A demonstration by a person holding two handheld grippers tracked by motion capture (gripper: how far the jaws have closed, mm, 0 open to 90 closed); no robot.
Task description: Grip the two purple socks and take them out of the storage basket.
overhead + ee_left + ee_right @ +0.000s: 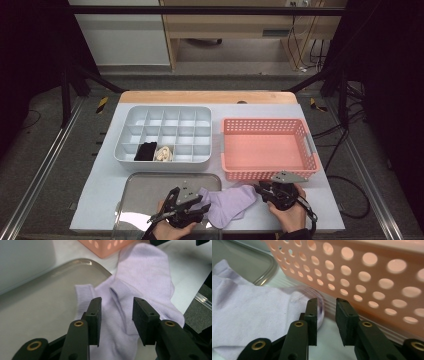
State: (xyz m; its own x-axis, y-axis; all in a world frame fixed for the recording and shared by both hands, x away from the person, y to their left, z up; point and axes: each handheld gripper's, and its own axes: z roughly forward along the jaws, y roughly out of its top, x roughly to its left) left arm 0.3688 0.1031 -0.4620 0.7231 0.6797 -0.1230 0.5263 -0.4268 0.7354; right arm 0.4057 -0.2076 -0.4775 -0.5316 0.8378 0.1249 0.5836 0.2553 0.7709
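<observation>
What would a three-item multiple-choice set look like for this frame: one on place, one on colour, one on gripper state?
1. Where does the sock lie?
A. in the basket
B. partly on the tray, partly on the table
C. in the grey box

2. What colour is the basket?
A. pink
B. green
C. blue

3. How do the left gripper jaws stand?
A. shut on the sock
B. shut on the tray
C. open over the sock

Answers:
1 B: the high view shows one end on the tray, the rest on the table.
2 A: its perforated walls are pink in every view.
3 C: the left gripper view shows a gap between the jaws, sock beneath.
</observation>
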